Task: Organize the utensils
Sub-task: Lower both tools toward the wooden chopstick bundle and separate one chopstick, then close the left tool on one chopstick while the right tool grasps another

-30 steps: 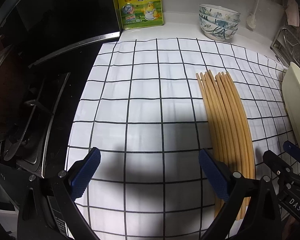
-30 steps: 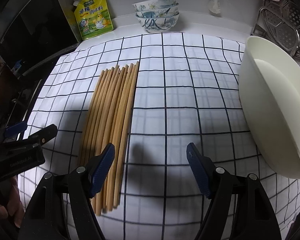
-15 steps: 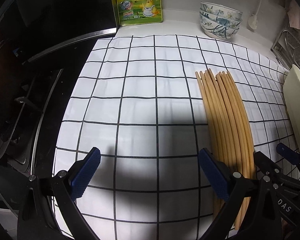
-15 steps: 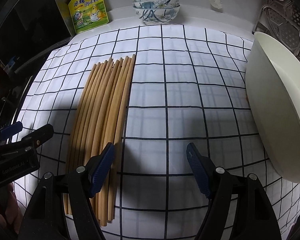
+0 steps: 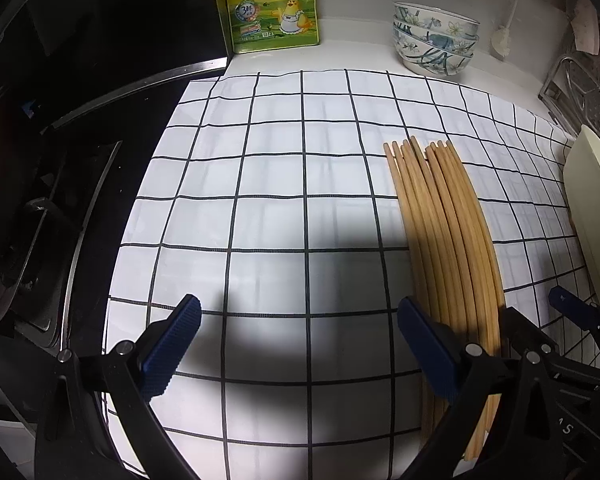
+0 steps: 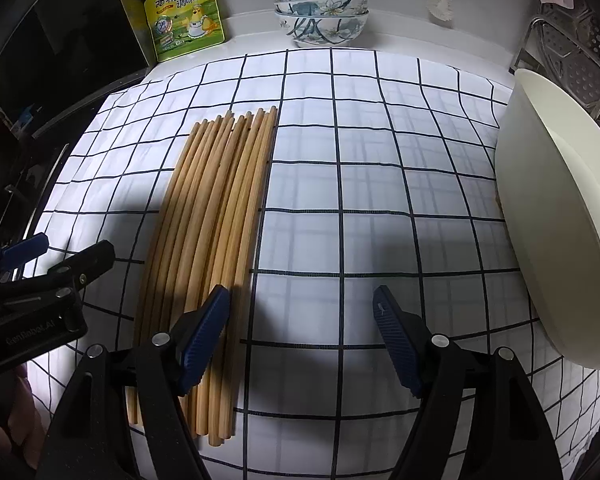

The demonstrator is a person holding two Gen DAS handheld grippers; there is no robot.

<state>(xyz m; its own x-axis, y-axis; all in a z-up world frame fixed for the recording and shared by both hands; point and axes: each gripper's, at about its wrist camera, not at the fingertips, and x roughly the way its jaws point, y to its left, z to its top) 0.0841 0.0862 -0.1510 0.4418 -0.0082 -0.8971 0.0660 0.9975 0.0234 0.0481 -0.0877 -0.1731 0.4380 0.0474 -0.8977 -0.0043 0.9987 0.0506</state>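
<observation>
left gripper (image 5: pixel 298 346) spread, empty | right gripper (image 6: pixel 300 338) spread, empty | chopsticks (image 6: pixel 216 216) bundled on checked cloth (image 5: pixel 280 208) | stove (image 5: pixel 40 220) left view only | white basin's (image 6: pixel 556 216) inside right view only

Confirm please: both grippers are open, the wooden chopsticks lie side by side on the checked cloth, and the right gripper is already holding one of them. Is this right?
One part is wrong. The right gripper holds nothing: in the right wrist view its jaws stand apart over the checked cloth, beside the chopsticks. The left gripper is also open, as you said.
</observation>
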